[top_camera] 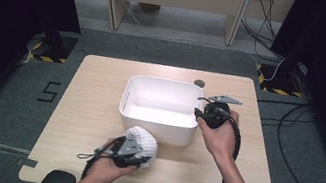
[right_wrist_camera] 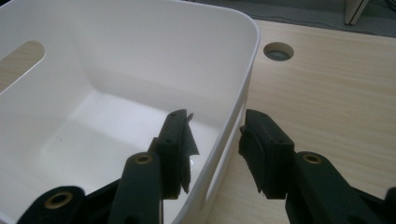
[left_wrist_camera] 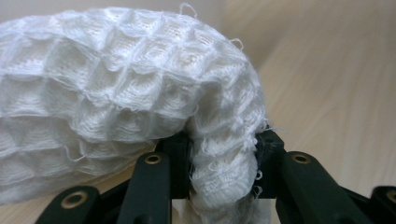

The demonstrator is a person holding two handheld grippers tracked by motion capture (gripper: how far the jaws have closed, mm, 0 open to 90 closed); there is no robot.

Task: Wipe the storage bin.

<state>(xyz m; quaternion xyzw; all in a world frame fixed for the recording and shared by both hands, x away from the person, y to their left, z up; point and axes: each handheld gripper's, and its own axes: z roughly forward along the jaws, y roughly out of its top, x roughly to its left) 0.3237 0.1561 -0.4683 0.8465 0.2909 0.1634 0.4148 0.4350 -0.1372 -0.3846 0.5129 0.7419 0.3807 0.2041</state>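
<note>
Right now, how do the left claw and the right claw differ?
The left claw is clamped on a white waffle-weave cloth; the right claw stands open, straddling the white bin's wall without pressing it. The left is near the table's front edge, the right beside the bin. Both have black jaws.

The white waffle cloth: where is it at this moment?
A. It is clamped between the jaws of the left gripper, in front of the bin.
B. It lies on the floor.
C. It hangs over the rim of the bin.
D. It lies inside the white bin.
A: the left gripper pinches a fold of the white waffle cloth above the table, just in front of the white bin.
</note>
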